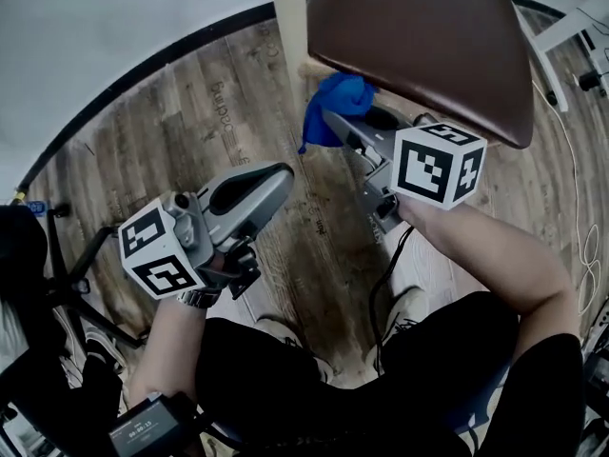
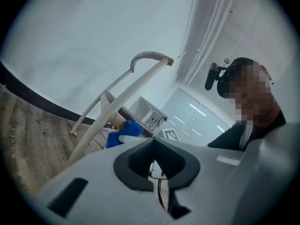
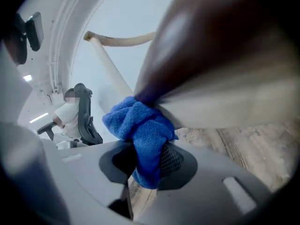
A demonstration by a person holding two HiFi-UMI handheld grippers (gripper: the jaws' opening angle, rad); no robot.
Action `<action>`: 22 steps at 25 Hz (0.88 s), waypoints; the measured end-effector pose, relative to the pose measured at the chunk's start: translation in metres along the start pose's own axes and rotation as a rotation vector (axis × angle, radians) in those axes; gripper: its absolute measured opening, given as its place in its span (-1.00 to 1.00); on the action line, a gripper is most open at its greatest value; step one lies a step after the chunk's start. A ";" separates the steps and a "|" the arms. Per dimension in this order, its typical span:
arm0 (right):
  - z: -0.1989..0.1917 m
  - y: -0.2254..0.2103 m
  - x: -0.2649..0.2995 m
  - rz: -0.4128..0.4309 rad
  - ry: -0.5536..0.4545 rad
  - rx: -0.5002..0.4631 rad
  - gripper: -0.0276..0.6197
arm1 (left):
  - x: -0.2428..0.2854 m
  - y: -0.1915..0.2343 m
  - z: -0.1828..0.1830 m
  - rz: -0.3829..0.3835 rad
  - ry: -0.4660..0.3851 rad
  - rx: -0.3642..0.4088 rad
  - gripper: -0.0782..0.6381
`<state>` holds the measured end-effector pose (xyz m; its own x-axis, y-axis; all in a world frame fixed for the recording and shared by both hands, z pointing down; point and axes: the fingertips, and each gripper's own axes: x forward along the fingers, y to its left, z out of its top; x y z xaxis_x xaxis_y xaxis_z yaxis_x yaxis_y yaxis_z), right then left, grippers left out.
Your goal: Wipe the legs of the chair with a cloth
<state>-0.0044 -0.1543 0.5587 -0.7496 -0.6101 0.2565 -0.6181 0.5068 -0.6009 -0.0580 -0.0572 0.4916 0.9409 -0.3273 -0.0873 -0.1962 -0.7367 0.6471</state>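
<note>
The chair is tipped over, its brown seat (image 1: 419, 46) at the top of the head view and a cream leg (image 1: 288, 27) beside it. My right gripper (image 1: 333, 122) is shut on a blue cloth (image 1: 338, 98) and holds it against the frame just under the seat. In the right gripper view the blue cloth (image 3: 143, 125) bunches between the pads of the right gripper (image 3: 147, 161) and touches a cream rail (image 3: 234, 102). My left gripper (image 1: 281, 174) hangs lower left, jaws together, nothing held. From the left gripper (image 2: 153, 142) the cream leg (image 2: 122, 102) and the blue cloth (image 2: 123, 134) show ahead.
A black office chair base (image 1: 67, 284) stands at the left edge. White furniture (image 1: 580, 36) and a thin cable (image 1: 571, 179) lie at the right. A dark baseboard (image 1: 143, 69) curves along the wall. A seated person (image 3: 70, 111) shows far off in the right gripper view.
</note>
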 end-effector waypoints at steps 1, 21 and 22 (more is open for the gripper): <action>0.003 -0.003 -0.014 -0.001 -0.003 0.016 -0.62 | 0.003 0.000 0.000 -0.004 0.002 -0.003 -0.79; 0.002 -0.087 -0.189 -0.216 -0.132 0.242 -0.62 | 0.021 0.002 -0.012 -0.015 0.066 -0.012 -0.79; 0.001 -0.088 -0.189 -0.213 -0.125 0.250 -0.62 | 0.022 0.002 -0.012 -0.012 0.068 -0.013 -0.79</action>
<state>0.1919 -0.0842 0.5628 -0.5654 -0.7640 0.3107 -0.6691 0.2046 -0.7144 -0.0343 -0.0584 0.5003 0.9600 -0.2766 -0.0436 -0.1813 -0.7325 0.6562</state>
